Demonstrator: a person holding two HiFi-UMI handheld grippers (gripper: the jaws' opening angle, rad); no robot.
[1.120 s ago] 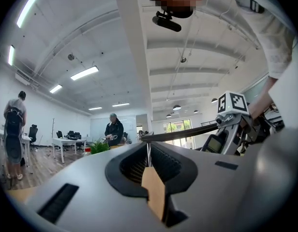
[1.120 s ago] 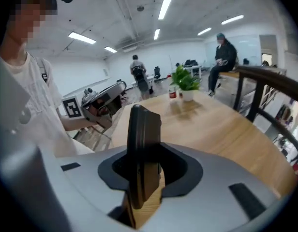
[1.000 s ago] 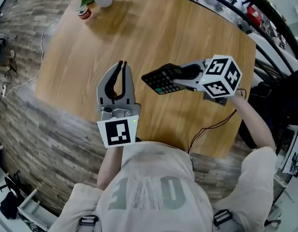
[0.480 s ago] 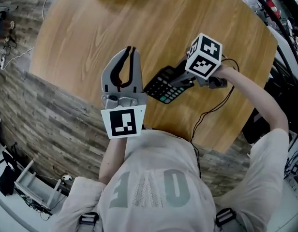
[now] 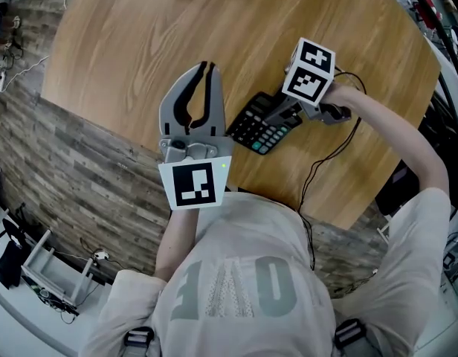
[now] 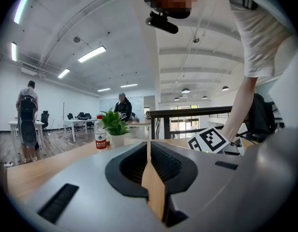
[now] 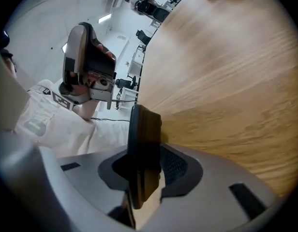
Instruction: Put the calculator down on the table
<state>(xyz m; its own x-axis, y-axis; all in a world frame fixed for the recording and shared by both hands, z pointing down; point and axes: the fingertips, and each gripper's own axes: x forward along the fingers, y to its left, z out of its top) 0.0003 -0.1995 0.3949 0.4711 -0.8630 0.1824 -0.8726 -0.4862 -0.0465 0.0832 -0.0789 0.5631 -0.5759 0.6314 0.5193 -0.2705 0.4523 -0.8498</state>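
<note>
Right claw (image 5: 276,116) clamped on black calculator (image 5: 253,130), low over wooden surface (image 5: 140,43) near its edge, left claw (image 5: 206,68) pinched together, empty, just beside it

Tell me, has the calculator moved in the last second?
Yes. The calculator, clamped in the right tongs, has come closer to the table's near edge, toward the person, and lower over the wood.

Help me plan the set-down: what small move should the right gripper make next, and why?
Probably ease the right gripper down a little until the calculator lies flat on the table, and only then open. Its jaws are clamped on the calculator, which sits low over the wood near the table's near edge. Whether it already touches the table is unclear.
</note>
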